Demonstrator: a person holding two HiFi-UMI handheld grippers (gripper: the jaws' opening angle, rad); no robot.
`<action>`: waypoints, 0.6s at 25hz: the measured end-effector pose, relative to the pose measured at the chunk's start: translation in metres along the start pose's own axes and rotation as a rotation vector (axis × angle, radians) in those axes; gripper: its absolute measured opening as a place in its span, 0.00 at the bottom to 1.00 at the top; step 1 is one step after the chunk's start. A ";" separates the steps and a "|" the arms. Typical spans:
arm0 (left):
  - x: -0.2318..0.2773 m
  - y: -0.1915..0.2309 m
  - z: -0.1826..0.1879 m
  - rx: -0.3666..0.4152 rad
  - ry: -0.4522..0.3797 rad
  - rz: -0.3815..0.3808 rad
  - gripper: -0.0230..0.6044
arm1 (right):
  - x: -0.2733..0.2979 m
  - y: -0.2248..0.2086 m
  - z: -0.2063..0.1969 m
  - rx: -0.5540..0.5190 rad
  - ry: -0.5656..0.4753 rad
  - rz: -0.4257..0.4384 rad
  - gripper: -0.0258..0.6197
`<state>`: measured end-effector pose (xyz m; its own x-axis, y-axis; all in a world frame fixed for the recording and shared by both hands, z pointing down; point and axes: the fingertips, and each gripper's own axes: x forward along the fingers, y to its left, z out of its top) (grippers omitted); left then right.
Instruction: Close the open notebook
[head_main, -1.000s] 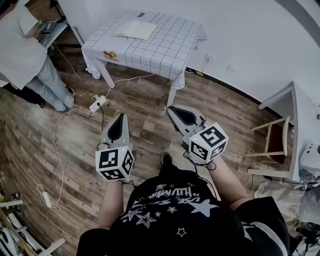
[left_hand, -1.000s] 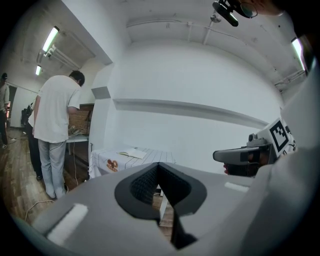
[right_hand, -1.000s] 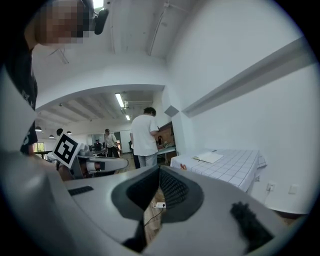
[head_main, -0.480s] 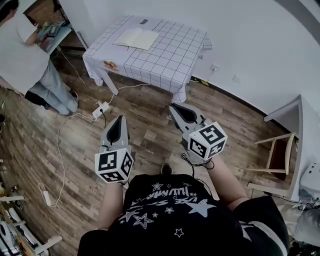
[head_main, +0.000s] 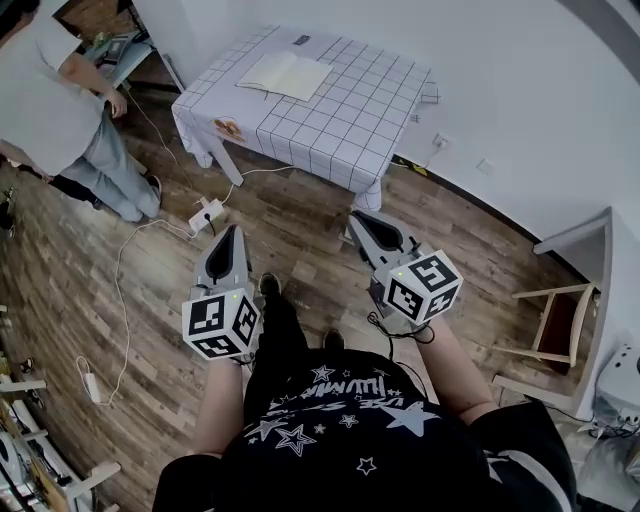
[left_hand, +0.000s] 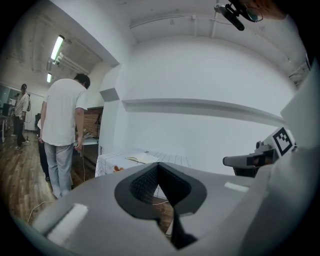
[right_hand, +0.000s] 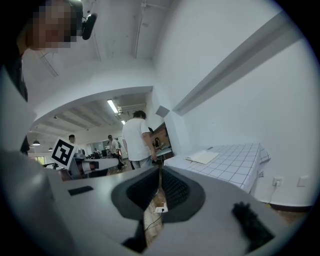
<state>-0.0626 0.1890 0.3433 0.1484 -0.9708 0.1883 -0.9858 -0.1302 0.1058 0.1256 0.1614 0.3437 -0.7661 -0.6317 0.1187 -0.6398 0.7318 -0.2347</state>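
Shoe (head_main: 269, 287) fwd, notebook (head_main: 285, 74) open on table (head_main: 345, 115)

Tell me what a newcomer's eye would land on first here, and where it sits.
The small table under a white grid-checked cloth stands at the top of the head view, with the open cream-paged notebook lying on it. Nearer, the grey left tongs and right tongs, both shut and empty, are held out over the brown wooden floor. A person in a white shirt stands at upper left.
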 end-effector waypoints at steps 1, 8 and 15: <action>0.006 0.004 0.000 -0.004 -0.001 -0.001 0.05 | 0.002 -0.003 -0.001 0.000 0.001 -0.008 0.06; 0.061 0.023 0.008 -0.014 0.003 -0.074 0.05 | 0.032 -0.033 0.007 0.010 0.001 -0.092 0.06; 0.130 0.058 0.011 -0.031 0.037 -0.126 0.05 | 0.090 -0.066 0.010 0.032 0.023 -0.154 0.06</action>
<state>-0.1014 0.0532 0.3632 0.2742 -0.9391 0.2071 -0.9564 -0.2438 0.1607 0.0997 0.0532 0.3599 -0.6607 -0.7294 0.1774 -0.7477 0.6182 -0.2425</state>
